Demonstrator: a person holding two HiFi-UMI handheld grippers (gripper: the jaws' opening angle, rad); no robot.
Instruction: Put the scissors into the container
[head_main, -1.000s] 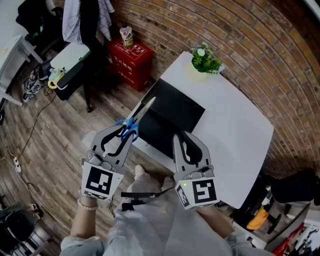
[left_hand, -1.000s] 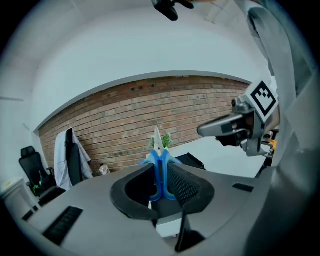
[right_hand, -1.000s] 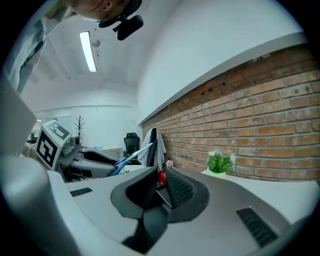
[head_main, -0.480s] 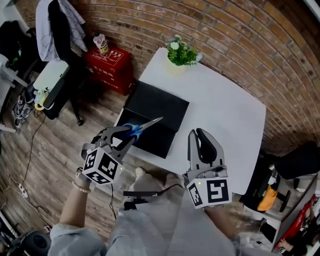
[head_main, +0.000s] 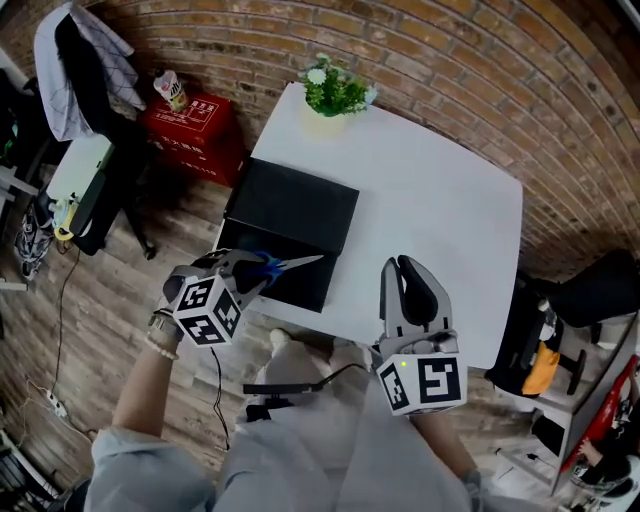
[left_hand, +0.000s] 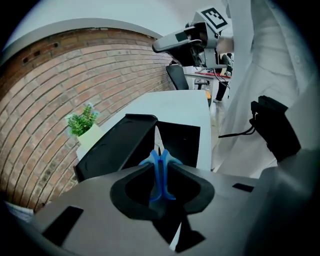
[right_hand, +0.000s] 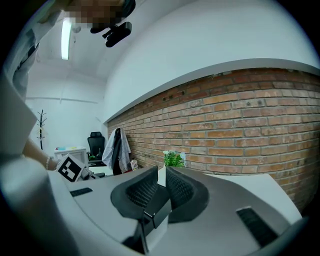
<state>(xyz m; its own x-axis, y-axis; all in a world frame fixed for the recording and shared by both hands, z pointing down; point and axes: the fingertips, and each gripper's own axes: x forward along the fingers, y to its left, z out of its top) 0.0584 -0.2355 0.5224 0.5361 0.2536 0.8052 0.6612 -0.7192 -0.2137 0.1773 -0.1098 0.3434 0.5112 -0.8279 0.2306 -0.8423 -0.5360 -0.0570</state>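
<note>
Blue-handled scissors (head_main: 272, 265) are pinched by the handles in my left gripper (head_main: 262, 270), which is shut on them. Their blade points right, over the front part of the black container (head_main: 292, 205), an open box with its lid raised. In the left gripper view the blue handles (left_hand: 160, 170) sit between the jaws and the blade tip reaches toward the container (left_hand: 117, 142). My right gripper (head_main: 402, 268) hovers over the table's near edge, right of the container; its jaws stand close together with nothing between them (right_hand: 162, 172).
The container rests on a white table (head_main: 440, 200) against a brick wall. A potted plant (head_main: 330, 92) stands at the table's far edge. A red box (head_main: 195, 125) and a chair draped with clothes (head_main: 80, 60) are on the wooden floor at left.
My left gripper has come down and rolled, so the scissors' blade now lies level over the container instead of pointing up and away. The right gripper has shifted sideways, jaws unchanged.
</note>
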